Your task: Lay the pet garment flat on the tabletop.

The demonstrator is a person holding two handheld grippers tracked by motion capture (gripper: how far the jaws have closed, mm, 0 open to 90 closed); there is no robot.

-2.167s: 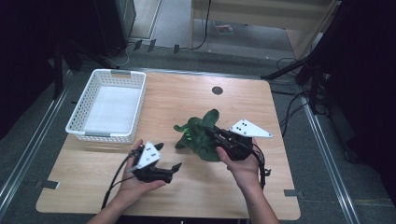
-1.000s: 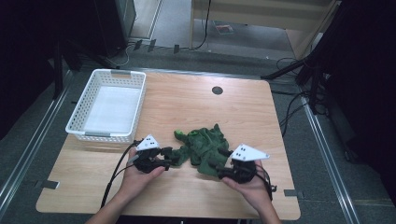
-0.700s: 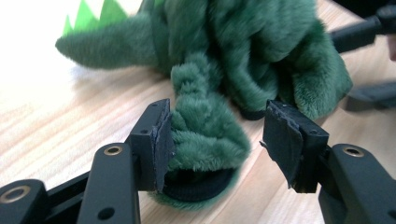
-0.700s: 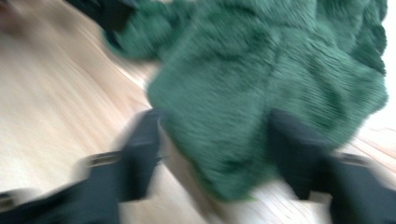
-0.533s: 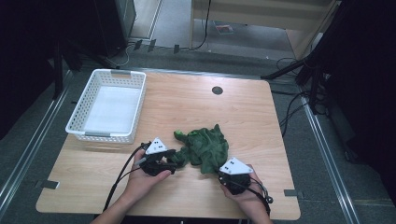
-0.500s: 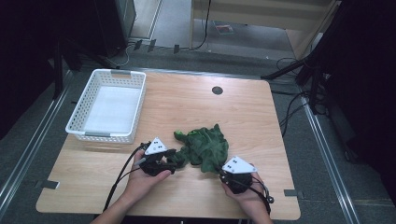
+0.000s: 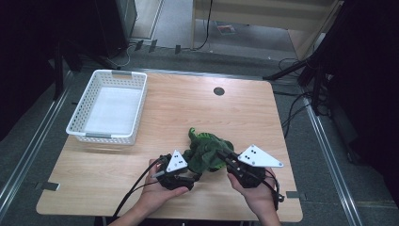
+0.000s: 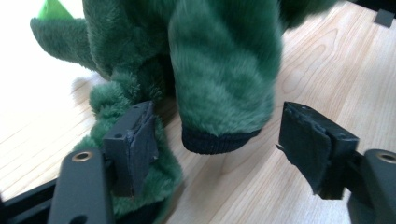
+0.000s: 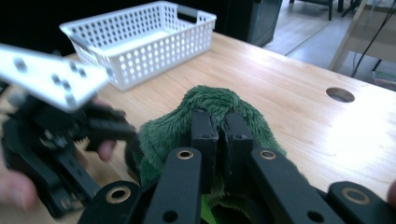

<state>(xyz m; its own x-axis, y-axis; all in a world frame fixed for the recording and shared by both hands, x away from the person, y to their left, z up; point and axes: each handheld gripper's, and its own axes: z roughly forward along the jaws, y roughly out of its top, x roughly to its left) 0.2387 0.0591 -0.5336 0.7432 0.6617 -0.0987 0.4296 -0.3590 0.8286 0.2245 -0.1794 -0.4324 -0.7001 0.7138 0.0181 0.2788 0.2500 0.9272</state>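
Note:
A green fuzzy garment (image 7: 206, 151) lies bunched on the wooden table (image 7: 188, 113) near its front edge. My left gripper (image 7: 194, 176) is at the garment's near left edge and stands open. In the left gripper view, a sleeve with a dark cuff (image 8: 217, 142) hangs between its pads (image 8: 133, 140), and the left pad touches green fur. My right gripper (image 7: 222, 154) reaches into the garment from the right. In the right gripper view that gripper (image 9: 221, 133) is shut on a fold of the green garment (image 9: 212, 100).
A white slatted basket (image 7: 75, 127) stands at the table's left side, also seen in the right gripper view (image 9: 140, 37). A round cable hole (image 7: 219, 91) sits near the far edge. Dark cables and stands lie on the floor to the right.
The right gripper has swung round and pushed its jaws into the garment's right side. The left gripper has shifted a little right toward the garment, which is bunched tighter.

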